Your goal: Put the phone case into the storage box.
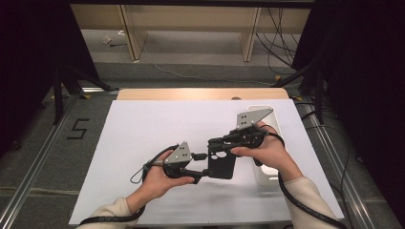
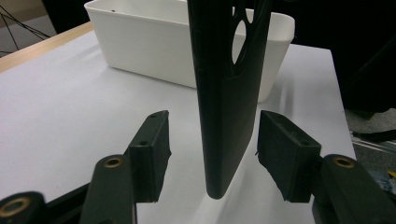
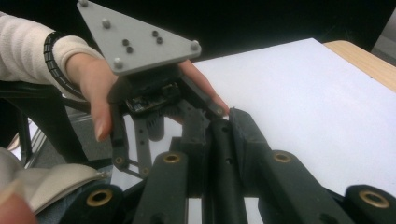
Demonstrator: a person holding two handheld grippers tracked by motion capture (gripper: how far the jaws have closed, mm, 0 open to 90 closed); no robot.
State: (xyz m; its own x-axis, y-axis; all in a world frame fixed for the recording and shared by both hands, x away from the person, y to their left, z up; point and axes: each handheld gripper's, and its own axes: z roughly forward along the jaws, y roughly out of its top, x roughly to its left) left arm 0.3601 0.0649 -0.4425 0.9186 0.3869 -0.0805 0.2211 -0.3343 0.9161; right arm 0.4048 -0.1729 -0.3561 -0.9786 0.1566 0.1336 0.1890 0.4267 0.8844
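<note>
Phone case, black with camera cut-outs, hangs above the white table near the middle, held edge-on between the two grippers. The right gripper has its jaws clamped tight on the case's upper part, as the right gripper view shows, with the case sandwiched between the pads. The left gripper comes in from the left; its jaws stand about half open on either side of the case's lower end, and neither pad touches it yet. A white tub sits at the right side of the table, just behind the case in the left gripper view.

To do this handover well, I judge the left jaws should be centred so both pads meet the flat faces together, well clear of the cut-outs, and squeezed gently since the case looks soft. The right grip should hold firm until the left one has truly bitten.
</note>
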